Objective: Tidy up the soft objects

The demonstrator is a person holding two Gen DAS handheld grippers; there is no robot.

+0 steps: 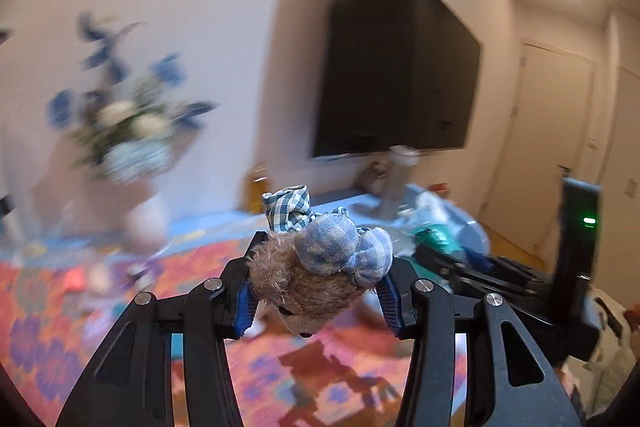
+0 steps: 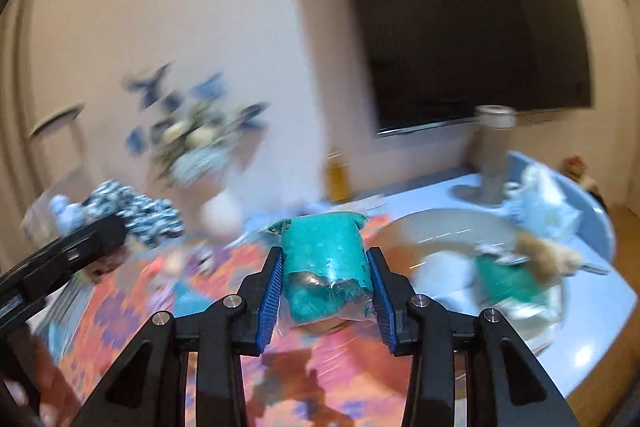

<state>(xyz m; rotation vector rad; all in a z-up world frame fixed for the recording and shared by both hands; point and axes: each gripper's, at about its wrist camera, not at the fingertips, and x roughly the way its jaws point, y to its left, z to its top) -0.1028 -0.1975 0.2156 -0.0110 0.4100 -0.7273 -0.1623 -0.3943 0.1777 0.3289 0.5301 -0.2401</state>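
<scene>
A dark television [image 1: 400, 67] fills the wall behind the bench [image 2: 592, 339], whose pale blue top is partly covered by a bright orange and purple patterned cloth [image 1: 80, 307]. To the left stands a vase of blue and white flowers [image 1: 128, 131], badly blurred, and near it in the right wrist view lies a black-and-white patterned soft bundle [image 2: 132, 207]. On the right part of the bench sits a wide shallow tray [image 2: 440, 227], and in it a heap of soft things: a green packet with a tan furry toy on top [image 2: 532, 263] and pale crumpled fabric behind it. Each hand already carries something. The left hand-held gripper [image 1: 318, 293] is closed partway around a small plush bear [image 1: 312, 291] in a blue checked outfit, its furry head squeezed between the blue pads, its body pointing forward and away from the camera. The right hand-held gripper [image 2: 326, 285] is clamped across a teal soft item wrapped in clear plastic [image 2: 326, 263], whose long axis runs forward along the fingers. The tray lies ahead and to the right of both, and the right hand-held gripper looks nearer to it, so I judge that the teal packet would be set down first, if the tray is indeed the gathering place. Both views are smeared by motion, so finer detail cannot be told.
</scene>
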